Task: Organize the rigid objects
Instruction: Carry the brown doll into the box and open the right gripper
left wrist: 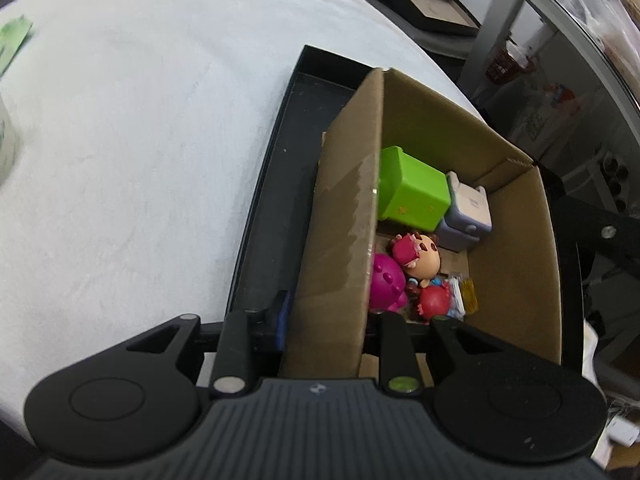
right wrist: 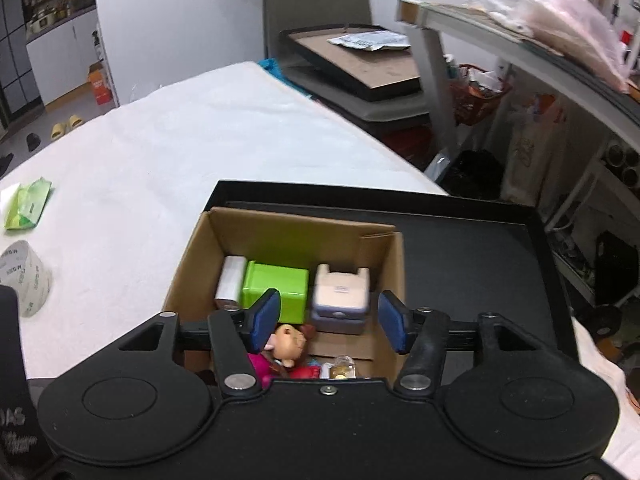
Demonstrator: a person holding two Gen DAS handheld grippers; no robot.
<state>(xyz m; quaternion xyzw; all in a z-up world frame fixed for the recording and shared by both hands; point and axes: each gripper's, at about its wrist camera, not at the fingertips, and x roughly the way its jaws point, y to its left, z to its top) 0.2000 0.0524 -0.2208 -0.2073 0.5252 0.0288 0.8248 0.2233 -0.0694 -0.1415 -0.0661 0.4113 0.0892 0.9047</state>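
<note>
Looks like we're nearly done: green block (right wrist: 276, 286), grey case (right wrist: 340, 298) and dolls (left wrist: 416, 256) sit in the cardboard box (right wrist: 192, 264) on the black tray (right wrist: 472, 256). Right gripper (right wrist: 328, 322) spread wide, empty; left gripper (left wrist: 316, 312) straddles the box wall (clamped? can't tell)

left gripper (left wrist: 322, 312) body: matte black plastic, ribbed centre plate, small round emblem at its top edge
left discs: two large round housings, each with a faint raised ring
left pivots: one silver cap, one green-yellow cap, small silver pins further out
right gripper (right wrist: 328, 322) body: same black build, smooth centre plate, one silver screw
right pads (right wrist: 266, 314): blue, flat, on black fingers
right pivots: silver caps
</note>
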